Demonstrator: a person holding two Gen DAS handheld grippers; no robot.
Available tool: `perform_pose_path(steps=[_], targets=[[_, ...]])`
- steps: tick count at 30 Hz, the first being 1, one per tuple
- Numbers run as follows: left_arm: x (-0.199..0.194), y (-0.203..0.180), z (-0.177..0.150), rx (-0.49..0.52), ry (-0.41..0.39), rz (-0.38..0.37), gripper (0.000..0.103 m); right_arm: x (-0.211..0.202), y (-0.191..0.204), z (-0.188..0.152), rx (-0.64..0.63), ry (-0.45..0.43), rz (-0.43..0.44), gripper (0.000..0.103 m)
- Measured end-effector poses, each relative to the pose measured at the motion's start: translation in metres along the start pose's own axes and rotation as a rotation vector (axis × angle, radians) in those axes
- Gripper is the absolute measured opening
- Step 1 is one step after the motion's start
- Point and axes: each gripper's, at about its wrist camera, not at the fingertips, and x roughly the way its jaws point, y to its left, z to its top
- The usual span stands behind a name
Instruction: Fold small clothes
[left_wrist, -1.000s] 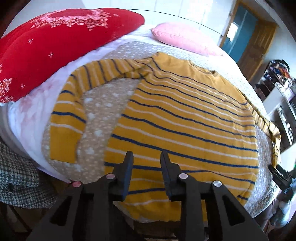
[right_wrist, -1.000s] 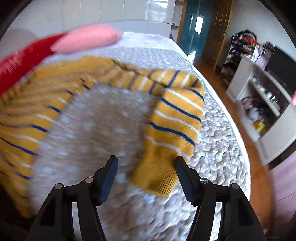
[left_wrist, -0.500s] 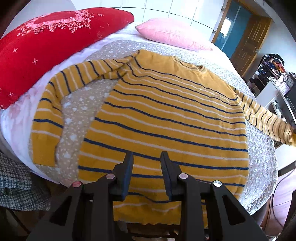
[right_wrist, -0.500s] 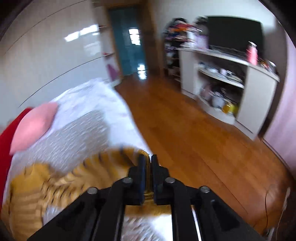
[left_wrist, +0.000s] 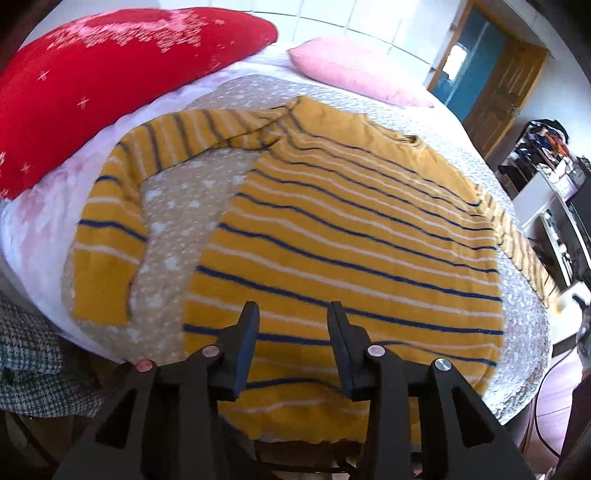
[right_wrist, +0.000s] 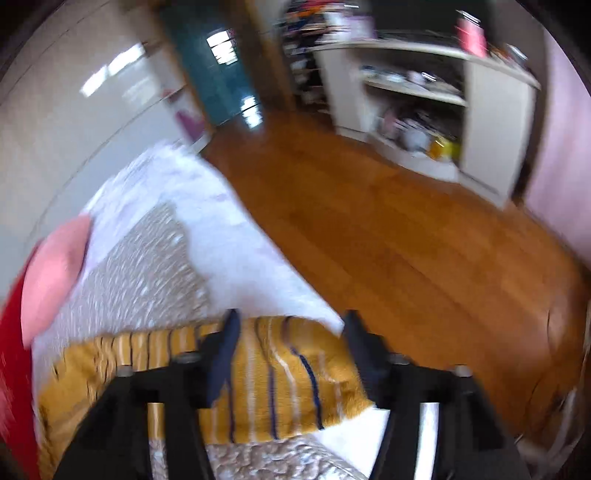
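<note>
A yellow sweater (left_wrist: 351, 236) with blue and white stripes lies flat, front up, on a dotted grey blanket (left_wrist: 173, 206) on the bed. Its left sleeve (left_wrist: 110, 229) bends down toward the bed's near edge. Its right sleeve (right_wrist: 280, 380) lies stretched out to the bed's right edge. My left gripper (left_wrist: 291, 314) is open and empty, above the sweater's hem. My right gripper (right_wrist: 290, 325) is open, above the right sleeve's cuff end, not holding it. The right wrist view is blurred.
A red cushion (left_wrist: 110, 74) and a pink pillow (left_wrist: 351, 74) lie at the head of the bed. A checked cloth (left_wrist: 33, 362) hangs at the lower left. Wooden floor (right_wrist: 424, 240) and white shelves (right_wrist: 443, 92) lie past the bed's right edge.
My right gripper shut on the right sleeve's cuff, pulled the sleeve out straight to the right, then opened and let it go. My left gripper stayed open above the hem.
</note>
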Motion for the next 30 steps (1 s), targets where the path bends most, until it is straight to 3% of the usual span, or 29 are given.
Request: perform_pose_path(steps=[8,11,16,18,19,24,30], targets=[[0.016,0.008,-0.003,-0.04,0.058,-0.004,0.038,0.016,-0.062,-0.06,0.19,0.144,0.199,0.067],[0.015,-0.009,-0.002,-0.007,0.054,-0.016,0.038,0.041,-0.072,-0.078,0.25,0.207,0.207,0.067],[0.01,-0.031,-0.004,0.031,0.04,-0.039,0.041,0.062,-0.075,-0.068,0.311,0.152,0.228,0.066],[0.011,-0.032,-0.005,0.03,0.044,-0.04,0.041,0.07,-0.07,-0.061,0.314,0.146,0.265,0.039],[0.011,-0.031,-0.005,0.022,0.045,-0.043,0.041,0.071,-0.067,-0.059,0.309,0.152,0.268,0.015],[0.008,-0.014,-0.006,-0.027,0.026,-0.061,0.041,0.04,-0.008,-0.04,0.124,0.079,0.207,0.012],[0.003,0.016,-0.01,-0.092,-0.015,-0.086,0.041,-0.001,0.146,-0.038,-0.126,0.081,0.385,0.012]])
